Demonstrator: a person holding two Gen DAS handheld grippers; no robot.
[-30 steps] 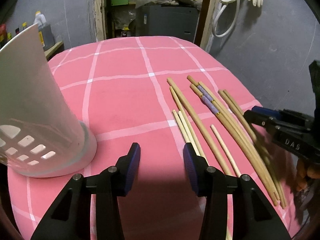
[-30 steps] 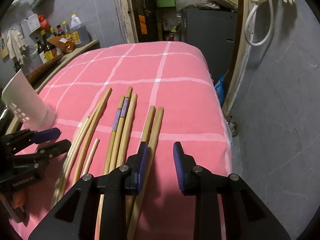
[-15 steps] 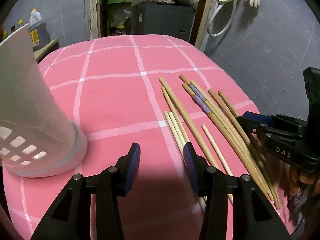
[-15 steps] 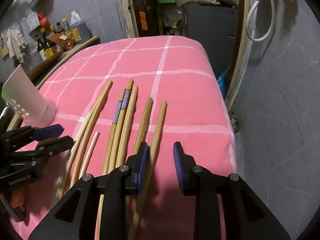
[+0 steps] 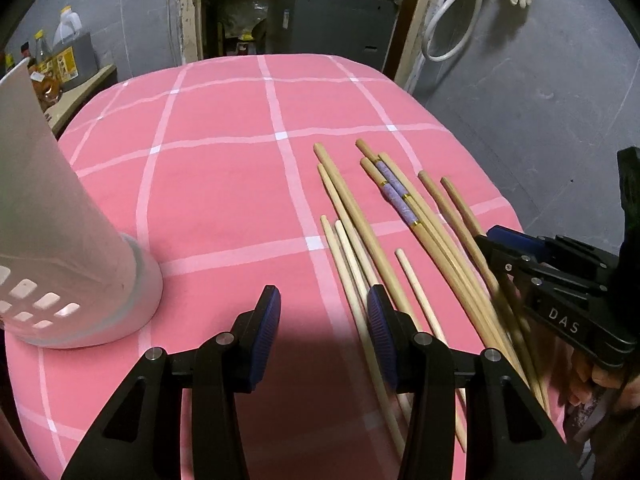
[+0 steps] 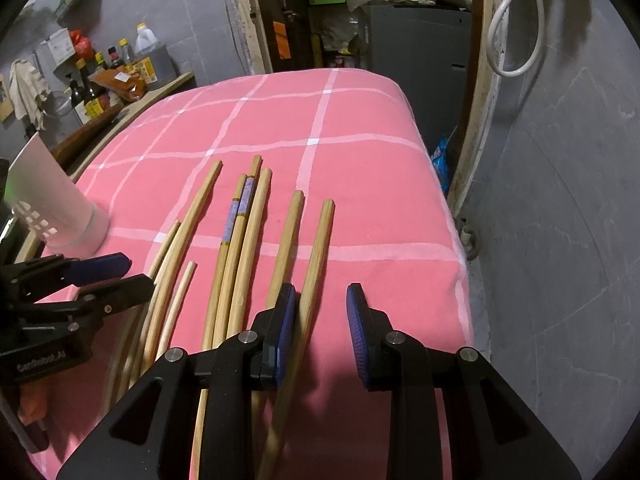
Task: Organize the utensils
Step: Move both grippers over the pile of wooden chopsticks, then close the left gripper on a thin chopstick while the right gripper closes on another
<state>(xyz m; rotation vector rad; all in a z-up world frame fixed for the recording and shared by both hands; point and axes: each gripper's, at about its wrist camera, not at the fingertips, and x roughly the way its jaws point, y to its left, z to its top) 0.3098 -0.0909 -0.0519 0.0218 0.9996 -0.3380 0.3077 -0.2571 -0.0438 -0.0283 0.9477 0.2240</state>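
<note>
Several wooden chopsticks (image 5: 362, 224) lie side by side on the pink checked cloth (image 5: 224, 200); one pair has purple bands (image 6: 239, 208). A white perforated utensil holder (image 5: 44, 240) stands at the left, also in the right wrist view (image 6: 60, 208). My left gripper (image 5: 322, 334) is open just above the cloth, left of the chopsticks. My right gripper (image 6: 321, 330) is open, and the rightmost chopstick (image 6: 316, 264) lies between its jaws against the left pad. The right gripper also shows in the left wrist view (image 5: 516, 248).
The cloth's right edge (image 6: 452, 216) drops off to a grey floor. Bottles (image 6: 92, 84) stand on a shelf at the far left. A hose and gloves (image 5: 480, 0) hang on the back wall.
The right gripper has shifted left and forward, so the rightmost chopstick now lies between its jaws. That chopstick has swung slightly apart from its neighbour. The left gripper drifted slightly right.
</note>
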